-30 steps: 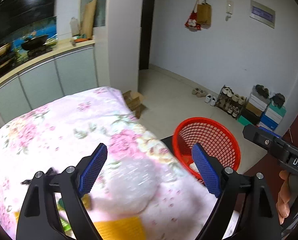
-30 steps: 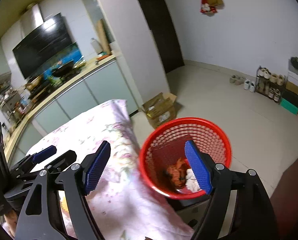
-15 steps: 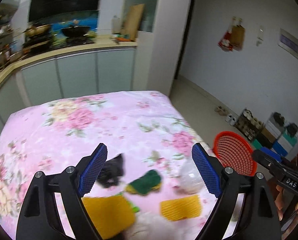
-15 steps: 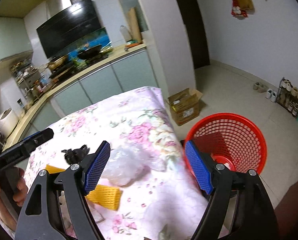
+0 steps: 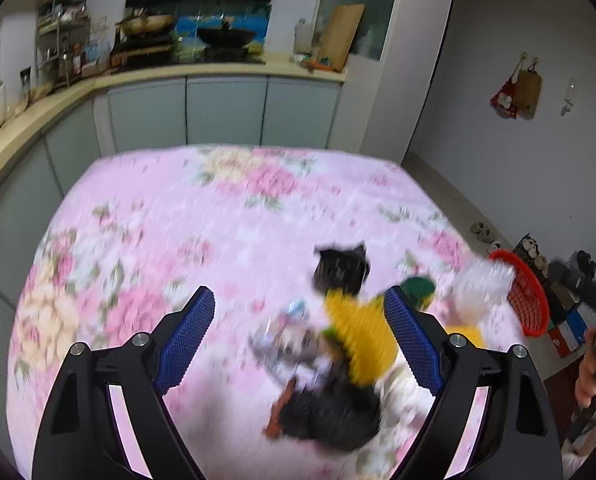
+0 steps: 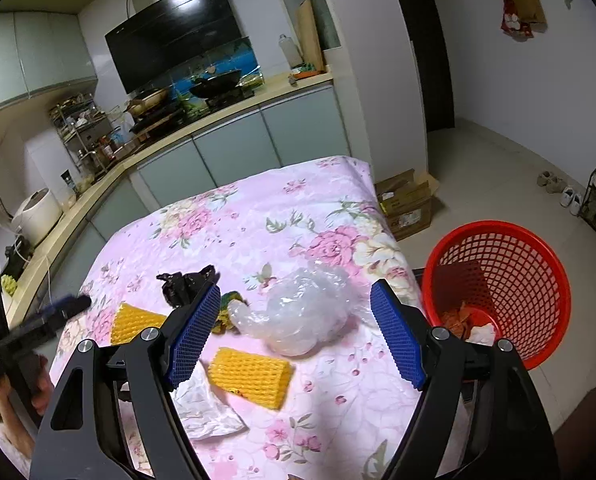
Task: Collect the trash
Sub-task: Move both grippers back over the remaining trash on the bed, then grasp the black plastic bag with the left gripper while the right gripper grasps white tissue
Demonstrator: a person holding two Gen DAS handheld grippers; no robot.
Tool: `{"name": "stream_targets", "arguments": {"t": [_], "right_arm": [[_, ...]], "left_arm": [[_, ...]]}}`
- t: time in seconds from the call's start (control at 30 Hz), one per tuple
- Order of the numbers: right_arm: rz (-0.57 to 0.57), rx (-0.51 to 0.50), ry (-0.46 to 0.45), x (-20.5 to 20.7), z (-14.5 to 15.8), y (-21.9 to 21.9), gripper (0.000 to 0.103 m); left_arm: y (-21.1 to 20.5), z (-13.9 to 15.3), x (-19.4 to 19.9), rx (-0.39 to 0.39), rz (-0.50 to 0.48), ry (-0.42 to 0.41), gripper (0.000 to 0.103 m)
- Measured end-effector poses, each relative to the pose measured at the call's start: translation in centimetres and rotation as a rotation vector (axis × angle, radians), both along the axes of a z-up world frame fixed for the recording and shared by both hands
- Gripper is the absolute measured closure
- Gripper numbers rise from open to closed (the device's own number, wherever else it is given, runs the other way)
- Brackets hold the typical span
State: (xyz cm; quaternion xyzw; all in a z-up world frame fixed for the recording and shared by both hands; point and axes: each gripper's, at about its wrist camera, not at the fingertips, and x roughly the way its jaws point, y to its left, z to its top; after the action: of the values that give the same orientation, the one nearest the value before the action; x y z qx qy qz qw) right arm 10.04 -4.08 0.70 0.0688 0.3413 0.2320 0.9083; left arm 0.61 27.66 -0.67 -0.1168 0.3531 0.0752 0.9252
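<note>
Pink floral table [image 6: 257,232] holds the trash, red basket [image 6: 510,264] on the floor off its right edge with scraps inside. Clear bag [image 6: 310,312] is biggest, then two yellow nets [image 6: 249,372], a black scrap [image 6: 181,284]. My left gripper [image 5: 298,340] and right gripper [image 6: 293,332] both gape above the pile, empty.

The right hand-held gripper [image 6: 295,332] hangs agape above a clear plastic bag [image 6: 306,316] beside the red basket [image 6: 502,276].

Both grippers — left [image 5: 300,338], right [image 6: 295,330] — wide open, empty
</note>
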Motion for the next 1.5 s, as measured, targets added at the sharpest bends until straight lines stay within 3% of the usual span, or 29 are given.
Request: {"name": "stream_targets", "arguments": {"t": [0.17, 0.3, 0.47, 0.6, 0.8, 1.2, 1.5], "right_arm": [[0.022, -0.003, 0.013, 0.0, -0.4, 0.8, 0.028], [0.036, -0.006, 0.031, 0.0, -0.8, 1.4, 0.028], [0.055, -0.024, 0.038, -0.3, -1.0, 2.1, 0.028], [0.086, -0.034, 0.047, -0.6, -1.3, 3.0, 0.028], [0.174, -0.071, 0.067, -1.6, -2.4, 5.3, 0.028], [0.385, -0.150, 0.131, -4.6, -5.5, 11.3, 0.028], [0.424, -0.255, 0.152, -5.4, -8.4, 13.1, 0.029]], "left_arm": [[-1.7, -2.7, -1.7, -0.036, -0.043, 0.040, 0.019], [-3.4, -5.0, -1.4, -0.011, -0.078, 0.095, 0.020], [-3.3, -6.9, -1.1, -0.039, -0.083, 0.127, 0.020], [-3.1, -7.8, -0.6, -0.085, -0.100, 0.136, 0.037], [-3.0, -7.3, -1.2, -0.085, -0.120, 0.101, 0.049], [-0.3, -5.7, -4.5, -0.121, -0.073, 0.043, 0.049], [0.4, -4.5, -5.5, -0.114, -0.060, 0.008, 0.049]]}}
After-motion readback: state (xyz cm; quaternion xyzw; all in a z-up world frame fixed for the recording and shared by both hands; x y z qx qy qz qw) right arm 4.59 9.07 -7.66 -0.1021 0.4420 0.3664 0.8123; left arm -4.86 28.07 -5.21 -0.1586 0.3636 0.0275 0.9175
